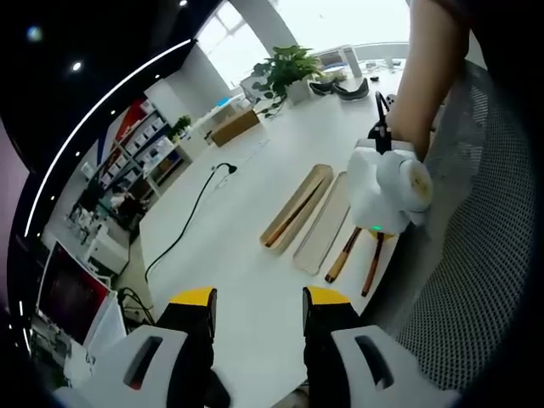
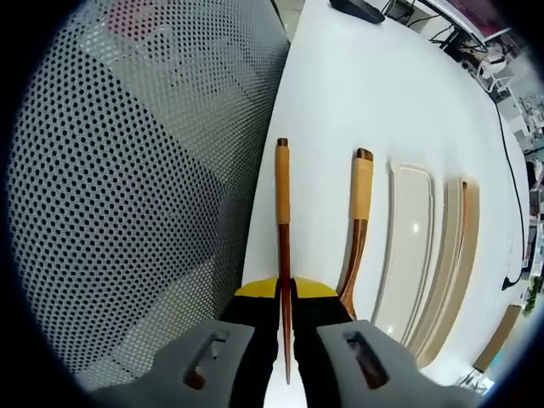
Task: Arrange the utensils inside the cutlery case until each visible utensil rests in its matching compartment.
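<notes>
Right tool (image 2: 284, 293) clamps utensil (image 2: 282, 221); left tool (image 1: 257, 310) wide, idle.
Your grip's thin near tabletop (image 2: 340, 85) edge; twist drops it.

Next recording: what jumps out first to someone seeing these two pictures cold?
In the right gripper view, the right gripper is shut on a slim wooden utensil with a tan-wrapped handle, lying along the edge of the white table. Beside it lie a second wooden utensil and the open beige cutlery case. In the left gripper view, the left gripper hangs open and empty above the table.
</notes>
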Demonstrator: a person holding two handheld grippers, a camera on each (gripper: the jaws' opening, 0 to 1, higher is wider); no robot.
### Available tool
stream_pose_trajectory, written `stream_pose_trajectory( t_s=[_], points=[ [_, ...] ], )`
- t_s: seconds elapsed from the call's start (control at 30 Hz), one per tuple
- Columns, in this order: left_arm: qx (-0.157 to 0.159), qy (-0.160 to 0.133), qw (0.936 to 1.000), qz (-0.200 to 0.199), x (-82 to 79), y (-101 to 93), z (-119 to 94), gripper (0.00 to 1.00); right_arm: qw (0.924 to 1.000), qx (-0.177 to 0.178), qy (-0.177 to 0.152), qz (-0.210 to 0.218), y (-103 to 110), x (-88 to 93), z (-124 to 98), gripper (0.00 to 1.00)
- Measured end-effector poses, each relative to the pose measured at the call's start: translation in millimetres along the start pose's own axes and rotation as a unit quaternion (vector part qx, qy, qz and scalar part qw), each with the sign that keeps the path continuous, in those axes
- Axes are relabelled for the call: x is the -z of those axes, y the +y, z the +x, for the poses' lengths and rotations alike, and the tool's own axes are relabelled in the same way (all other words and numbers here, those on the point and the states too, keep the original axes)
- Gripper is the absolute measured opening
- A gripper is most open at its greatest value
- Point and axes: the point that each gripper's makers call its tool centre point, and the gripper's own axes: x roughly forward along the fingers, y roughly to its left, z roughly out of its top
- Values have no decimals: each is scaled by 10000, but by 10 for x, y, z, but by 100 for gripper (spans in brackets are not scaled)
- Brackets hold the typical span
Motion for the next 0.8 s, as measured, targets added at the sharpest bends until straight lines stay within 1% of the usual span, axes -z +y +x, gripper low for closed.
stream_pose_trajectory(
  t_s=[0.03, 0.2, 0.37, 0.4, 0.47, 0.5, 0.57, 0.6, 0.7, 0.8],
  points=[
    [1, -3, 10000, 0, -1, 0, 0, 41, 9997, -49, 0, -237, 3, -6, 2, 1],
    [-3, 12, 10000, 27, 5, -2, 0, 41, 9999, -80, 46, -64, 1, -11, 6, 2],
    [-10, 1, 10000, 19, 2, 1, -4, 41, 10000, -37, 84, -22, 5, -4, 3, 1],
    [-8, 1, 10000, 26, 2, 0, -3, 41, 10000, -47, 56, 59, 0, -1, 1, 1],
    [-14, -7, 10000, 14, 0, 2, -3, 41, 9999, -92, -43, 58, -3, 9, -5, 0],
    [-18, -8, 10000, 10, 0, 4, -4, 41, 9997, -106, -149, 138, -4, 10, -7, 0],
    [-16, -3, 10000, 14, 2, 4, -3, 41, 9993, -171, -271, 215, -7, 10, -12, 0],
    [-15, 1, 10000, 22, 3, 3, -3, 41, 9988, -203, -310, 324, -8, 6, -10, 0],
    [-21, -9, 10000, 12, 0, 7, -2, 41, 9979, -269, -372, 458, -11, 4, -17, 0],
    [-29, -14, 10000, 11, -1, 11, -3, 41, 9975, -330, -411, 461, 6, 0, -15, 0]
  ],
)
